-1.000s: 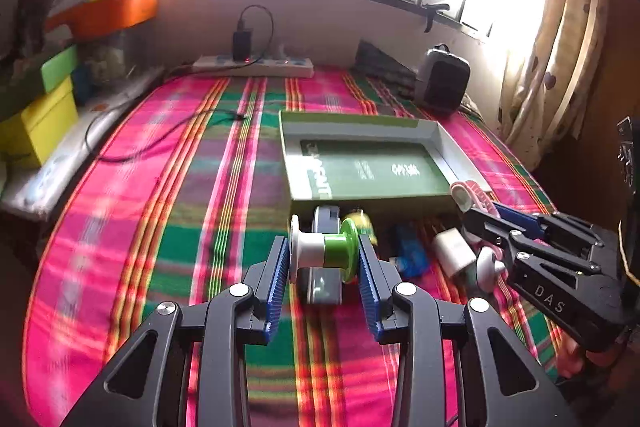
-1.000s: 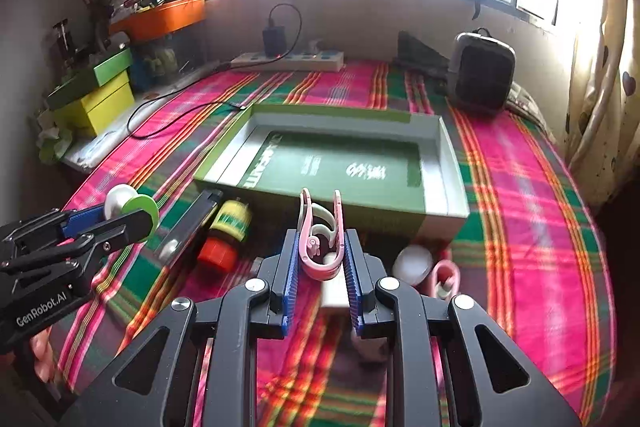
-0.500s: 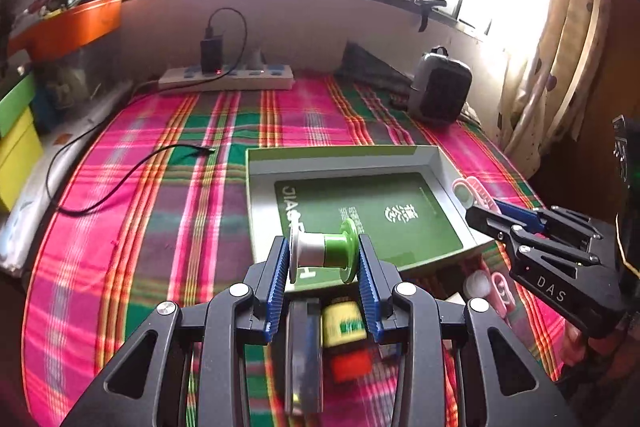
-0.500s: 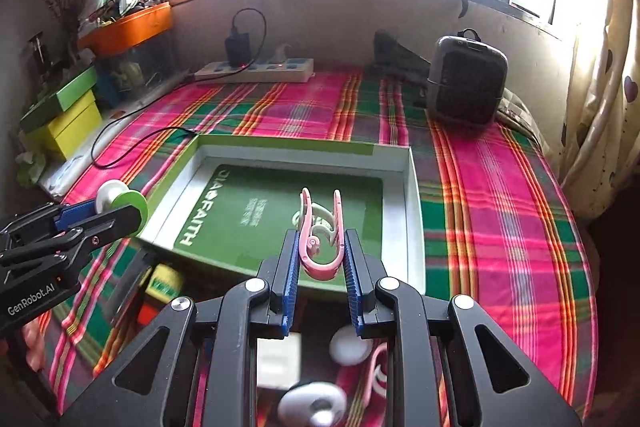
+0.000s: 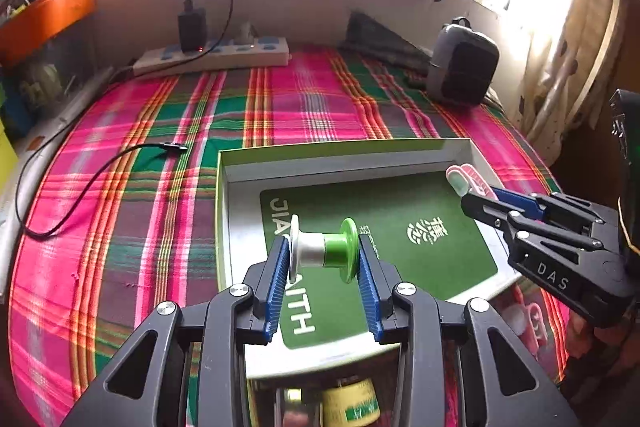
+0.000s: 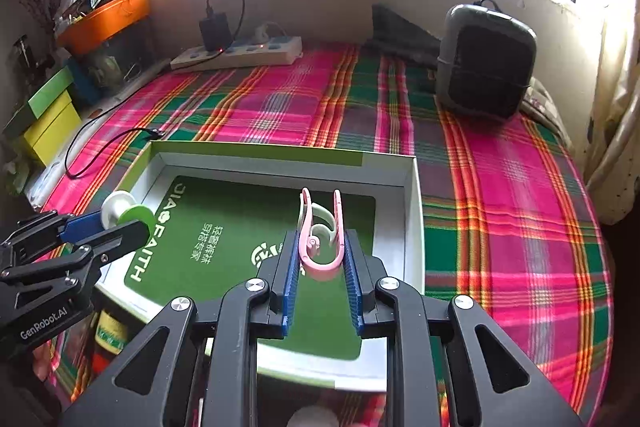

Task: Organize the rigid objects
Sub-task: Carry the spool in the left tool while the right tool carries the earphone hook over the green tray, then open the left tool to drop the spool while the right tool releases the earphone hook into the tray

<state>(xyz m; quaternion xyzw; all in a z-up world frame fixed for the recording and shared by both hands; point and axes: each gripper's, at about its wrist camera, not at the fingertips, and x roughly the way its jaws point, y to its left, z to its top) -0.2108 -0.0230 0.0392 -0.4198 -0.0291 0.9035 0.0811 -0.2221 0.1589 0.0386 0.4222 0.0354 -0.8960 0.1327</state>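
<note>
Left wrist view: the left gripper (image 5: pixel 323 259) is clamped end to end on a thread spool (image 5: pixel 323 250), half white and half green, held above the near left part of a shallow open box (image 5: pixel 224 211) with a green printed card on its floor. The box lies on a pink and green plaid cloth (image 5: pixel 132 227). At 3 o'clock the right gripper (image 5: pixel 474 193) reaches in, closed on a pink clip (image 5: pixel 460 177) over the box's right side. At 11 o'clock a power strip (image 5: pixel 216 57) lies by the wall; at 1 o'clock stands a dark heater (image 5: pixel 462 61). At 6 o'clock, below the box, a yellow-labelled small container (image 5: pixel 352 405) shows partly.

Right wrist view: the right gripper (image 6: pixel 322 259) pinches the pink clip (image 6: pixel 320 243) upright over the box (image 6: pixel 412 227), right of centre. At 9 o'clock the left gripper (image 6: pixel 120 223) holds the spool (image 6: pixel 126 213) over the box's left edge. The heater (image 6: pixel 486 65) is at 1 o'clock, the power strip (image 6: pixel 240 55) at 11 o'clock.
</note>
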